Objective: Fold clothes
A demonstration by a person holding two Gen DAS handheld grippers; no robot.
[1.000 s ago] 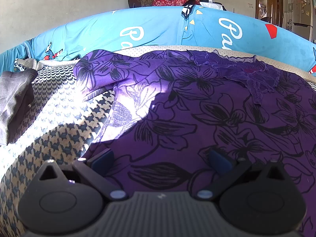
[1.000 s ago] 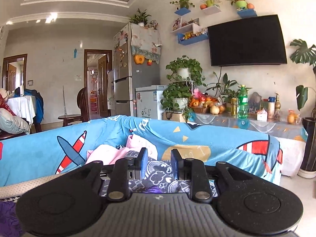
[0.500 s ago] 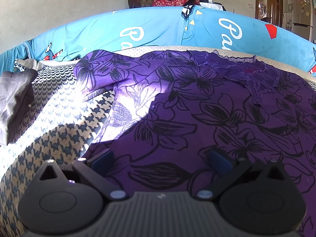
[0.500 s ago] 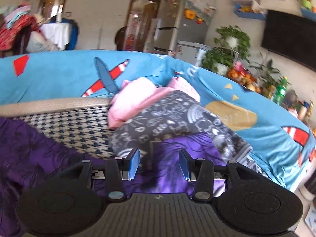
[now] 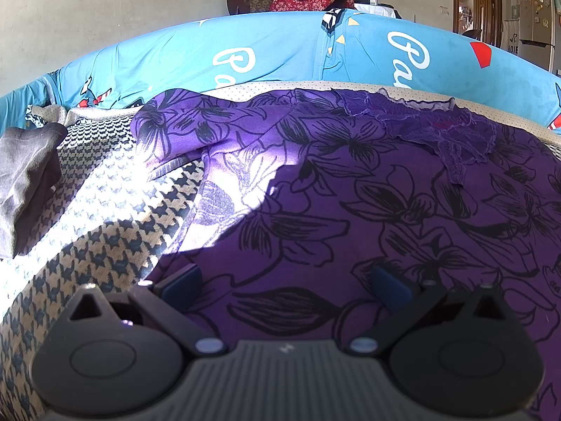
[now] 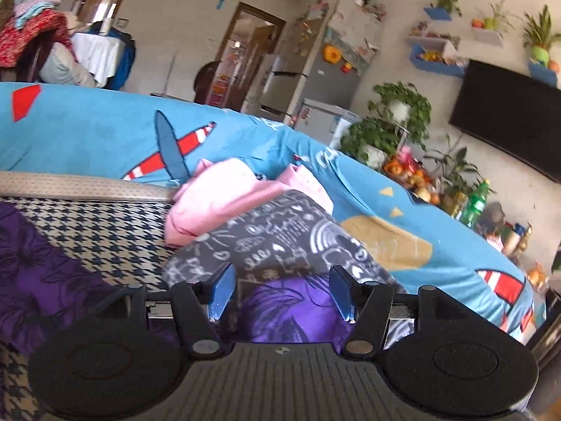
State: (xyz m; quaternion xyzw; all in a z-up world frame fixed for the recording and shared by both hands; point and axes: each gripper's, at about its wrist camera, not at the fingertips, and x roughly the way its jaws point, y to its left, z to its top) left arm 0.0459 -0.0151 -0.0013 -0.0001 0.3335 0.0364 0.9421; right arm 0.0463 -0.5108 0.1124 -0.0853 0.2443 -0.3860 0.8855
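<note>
Right wrist view: right tool [image 6: 280,293] opening, dipped toward purple floral garment [image 6: 291,310] since a second ago, nothing gripped | left tool [image 5: 285,282] wide apart over same garment | grab pending

Purple garment [image 5: 368,203] with black line-drawn flowers, spread loosely over a houndstooth cushion [image 5: 105,217]; lace-trimmed neckline [image 5: 438,129] toward the far edge, one corner bunched and partly sunlit at the left. Seen again from the right wrist as a purple fold [image 6: 291,308] low in front, beneath a dark grey garment with white doodle print [image 6: 280,242]. Pink garment [image 6: 224,196] crumpled behind the grey one, against the blue backrest. Grey folded cloth [image 5: 24,175] lying apart at far left.
</note>
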